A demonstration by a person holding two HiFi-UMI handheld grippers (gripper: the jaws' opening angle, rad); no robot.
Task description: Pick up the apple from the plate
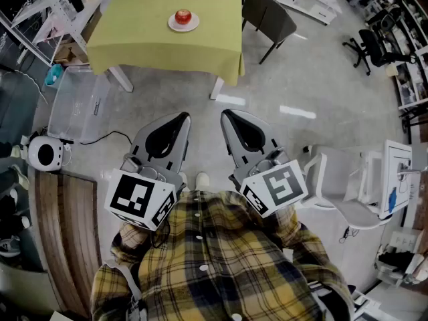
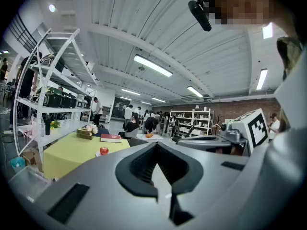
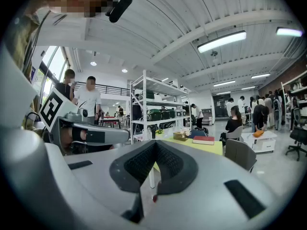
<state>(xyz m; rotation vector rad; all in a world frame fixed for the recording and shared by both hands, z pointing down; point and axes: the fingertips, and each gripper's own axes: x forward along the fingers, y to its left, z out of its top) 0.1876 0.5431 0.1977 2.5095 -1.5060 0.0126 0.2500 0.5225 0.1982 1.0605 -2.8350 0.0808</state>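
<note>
Both the left claw [image 1: 179, 119] and right claw [image 1: 229, 116] were shut and empty, far from the apple [image 1: 182, 16] on its plate [image 1: 194, 25]; arriving unopened, they might knock it off the tabletop [image 1: 134, 39].

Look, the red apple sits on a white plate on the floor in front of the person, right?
One bit is wrong: where the plate is. The red apple does sit on the white plate in front of the person, but the plate stands on the table with the yellow-green cloth. The head view shows it.
</note>
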